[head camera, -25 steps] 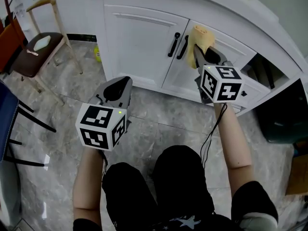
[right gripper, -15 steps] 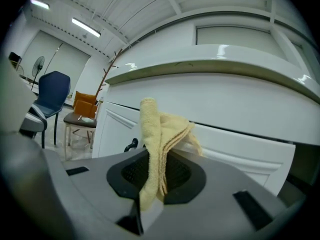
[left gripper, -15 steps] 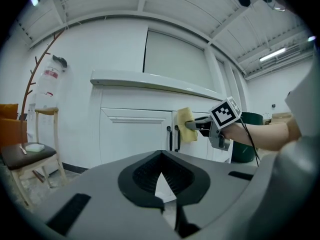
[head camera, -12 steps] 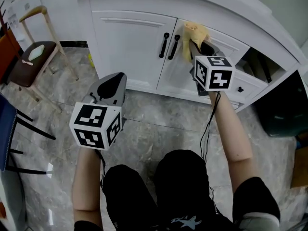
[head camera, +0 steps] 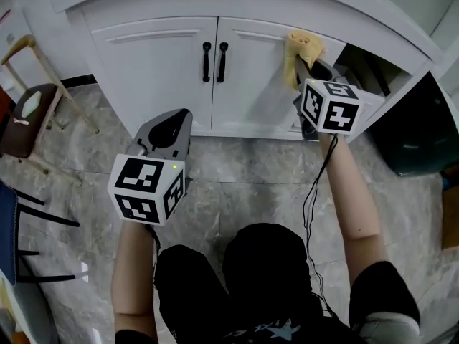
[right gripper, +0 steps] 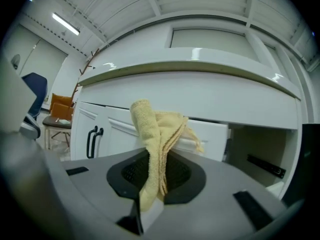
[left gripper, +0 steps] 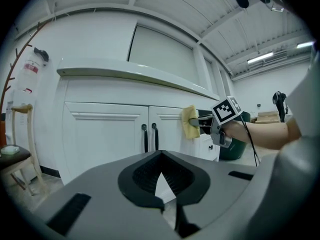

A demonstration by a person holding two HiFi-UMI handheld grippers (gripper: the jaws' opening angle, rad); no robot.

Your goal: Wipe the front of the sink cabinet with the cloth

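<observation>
Since a second ago, the cloth [head camera: 301, 49] has slid rightward across the door, away from the two black handles [head camera: 214, 61] and toward its far top corner. The left gripper [head camera: 174, 120] hangs low, its jaws pressed together on nothing. The cabinet [head camera: 158, 70] front lies well ahead of its tips, with the handles ahead and slightly to their right. The right gripper [head camera: 307, 69] pinches the yellow cloth, which bunches up out of the jaws and looks to be against the door straight ahead of them. The handles sit well left of these jaws, and an open dark bay [head camera: 376, 74] lies just to their right. The jaws hold only a fold, so a hard drag could pull the cloth free. Another stroke rightward may carry it past the door's edge into the bay, where it could snag.
</observation>
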